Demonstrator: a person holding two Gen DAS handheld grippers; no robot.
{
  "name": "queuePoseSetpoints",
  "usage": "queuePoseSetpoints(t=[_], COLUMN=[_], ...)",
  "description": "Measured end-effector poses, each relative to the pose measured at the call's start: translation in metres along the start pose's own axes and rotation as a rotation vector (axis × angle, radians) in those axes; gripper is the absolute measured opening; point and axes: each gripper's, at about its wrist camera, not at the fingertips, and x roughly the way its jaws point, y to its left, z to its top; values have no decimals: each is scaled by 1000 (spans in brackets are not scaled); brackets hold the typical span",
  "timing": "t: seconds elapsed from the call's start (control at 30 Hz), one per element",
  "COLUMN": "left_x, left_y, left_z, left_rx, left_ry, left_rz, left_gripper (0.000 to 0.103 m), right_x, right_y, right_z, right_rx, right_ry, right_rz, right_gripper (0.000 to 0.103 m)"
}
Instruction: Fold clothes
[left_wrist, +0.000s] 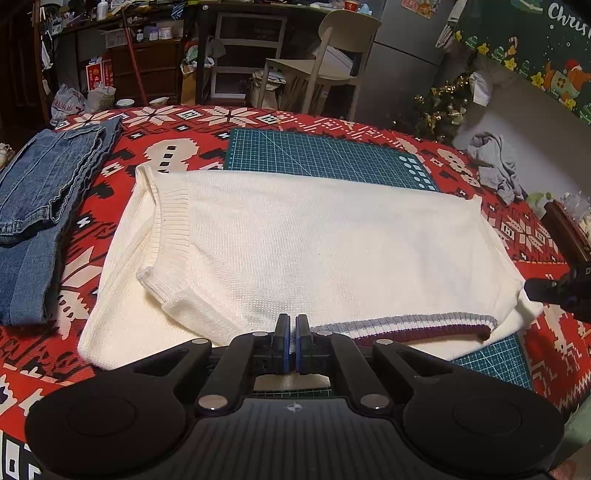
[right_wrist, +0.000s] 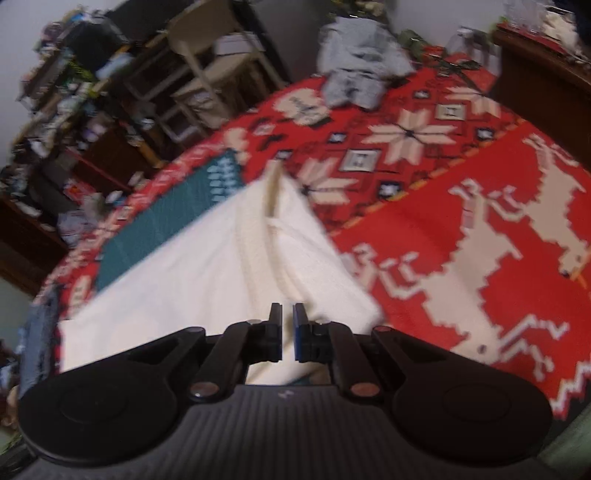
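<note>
A cream knit sweater (left_wrist: 295, 243) lies folded on the green cutting mat (left_wrist: 325, 155), with its ribbed collar at the left and a grey and maroon striped hem (left_wrist: 406, 326) along the near edge. My left gripper (left_wrist: 295, 325) sits at that near edge, its jaws closed on the cloth. In the left wrist view my right gripper (left_wrist: 554, 291) is at the sweater's right corner. The blurred right wrist view shows the sweater (right_wrist: 192, 273) with ridges running toward my right gripper (right_wrist: 287, 314), whose jaws pinch the cloth near that corner.
Folded blue jeans (left_wrist: 40, 206) lie at the table's left. A crumpled grey garment (left_wrist: 495, 162) sits at the far right. The red patterned tablecloth (left_wrist: 184, 125) covers the table. A chair (left_wrist: 325, 62) and shelves stand beyond the far edge, and a wooden box (left_wrist: 569, 229) is at the right.
</note>
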Motion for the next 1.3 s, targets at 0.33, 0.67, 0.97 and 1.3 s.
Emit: queuePoseSetpoints(t=[0.33,0.67,0.97,1.3], left_x=[2,-10,1,-7], left_y=[-2,6,13,25], left_z=[0,3,2,3], left_rx=[11,-57,-121,-205], left_ry=[-4,-48,-2,-11], left_rz=[7,-45,-55,-99], left_gripper=[2,2,2,2], right_x=[8,-5,4,1], right_y=[19,18,29,36], right_z=[-9,-11,-18,-21], right_rx=[-50,-38,-88,-109], right_ry=[71,25,86,85], right_rz=[100,160,161,194], right_gripper=[4,7,6,8])
